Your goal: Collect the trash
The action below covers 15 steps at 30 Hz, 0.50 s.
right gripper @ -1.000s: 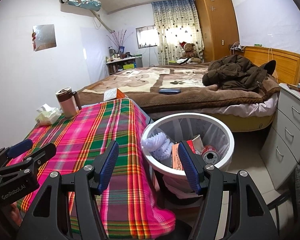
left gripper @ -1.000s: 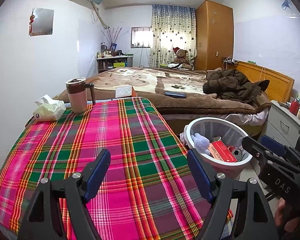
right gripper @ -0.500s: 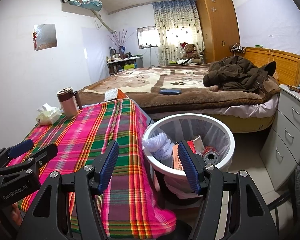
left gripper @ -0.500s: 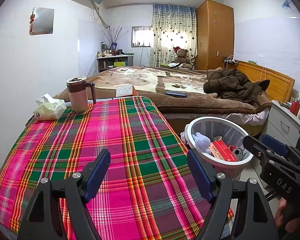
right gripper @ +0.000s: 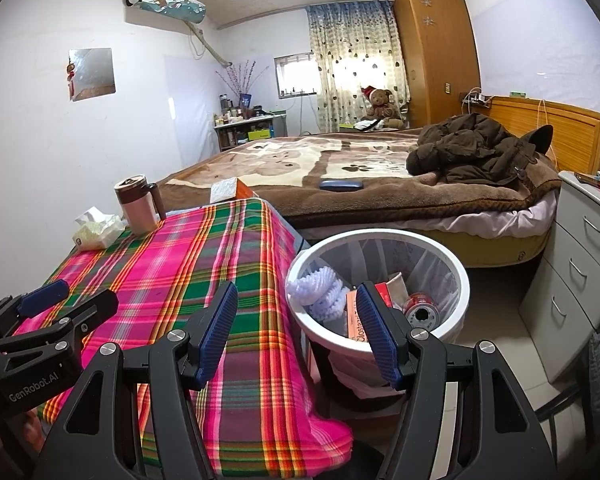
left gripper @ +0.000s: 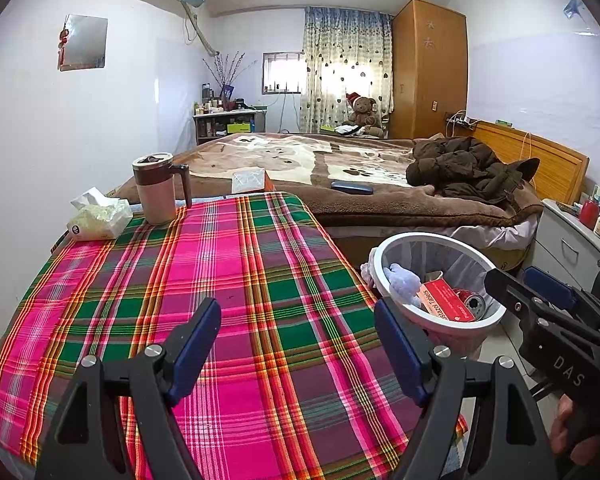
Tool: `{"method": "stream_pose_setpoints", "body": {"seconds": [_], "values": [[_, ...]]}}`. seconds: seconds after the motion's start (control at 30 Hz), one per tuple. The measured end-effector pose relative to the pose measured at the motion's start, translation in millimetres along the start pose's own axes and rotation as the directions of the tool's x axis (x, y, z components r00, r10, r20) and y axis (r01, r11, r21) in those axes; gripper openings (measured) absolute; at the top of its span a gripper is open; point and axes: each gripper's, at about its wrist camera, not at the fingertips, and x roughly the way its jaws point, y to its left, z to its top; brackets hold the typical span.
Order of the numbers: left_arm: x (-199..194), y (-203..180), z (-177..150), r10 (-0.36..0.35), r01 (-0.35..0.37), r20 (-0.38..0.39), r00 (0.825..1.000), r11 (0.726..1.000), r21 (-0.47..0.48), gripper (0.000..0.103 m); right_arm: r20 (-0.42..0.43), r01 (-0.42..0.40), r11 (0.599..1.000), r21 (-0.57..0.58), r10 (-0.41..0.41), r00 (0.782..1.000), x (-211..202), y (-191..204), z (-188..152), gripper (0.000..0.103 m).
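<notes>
A white waste bin (right gripper: 462, 280) (left gripper: 440, 237) stands on the floor right of the table. Inside lie a pale knitted piece (right gripper: 320, 292) (left gripper: 404, 280), a red box (left gripper: 446, 306) (right gripper: 353, 320) and a red can (right gripper: 422, 312) (left gripper: 474, 302). My left gripper (left gripper: 298, 334) hovers open over the plaid tablecloth (left gripper: 220, 280) with nothing between its fingers. My right gripper (right gripper: 296, 318) is open too, poised over the table's right edge and the bin's near rim, empty. Each gripper shows in the other's view: the right gripper (left gripper: 540, 292) beside the bin, the left gripper (right gripper: 64, 300) over the cloth.
A lidded mug (left gripper: 156, 188) and a tissue pack (left gripper: 98, 216) sit at the table's far left corner. Behind is a bed (left gripper: 360, 184) with a tissue box (left gripper: 248, 180), a dark case (left gripper: 352, 188) and a brown jacket (left gripper: 468, 168). Grey drawers (right gripper: 580, 264) stand right.
</notes>
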Motion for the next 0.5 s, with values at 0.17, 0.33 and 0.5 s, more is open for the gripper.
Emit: {"method": "stream_pose_setpoints", "body": {"seconds": [0.17, 0.33, 0.5], "values": [[0.3, 0.1, 0.3, 0.0, 0.0, -0.002, 1.0, 1.0, 0.0, 0.08, -0.001, -0.001, 1.0, -0.001, 0.001, 1.0, -0.2, 0.2, 0.1, 0.063], [-0.1, -0.6, 0.7, 0.001, -0.001, -0.002, 1.0, 1.0, -0.003, 0.08, 0.001, 0.0, 1.0, -0.001, 0.0, 1.0, -0.3, 0.6, 0.3, 0.063], [0.5, -0.8, 1.0, -0.001, 0.001, -0.003, 1.0, 1.0, -0.003, 0.08, 0.0, 0.0, 1.0, -0.002, 0.0, 1.0, -0.3, 1.4, 0.4, 0.063]]}}
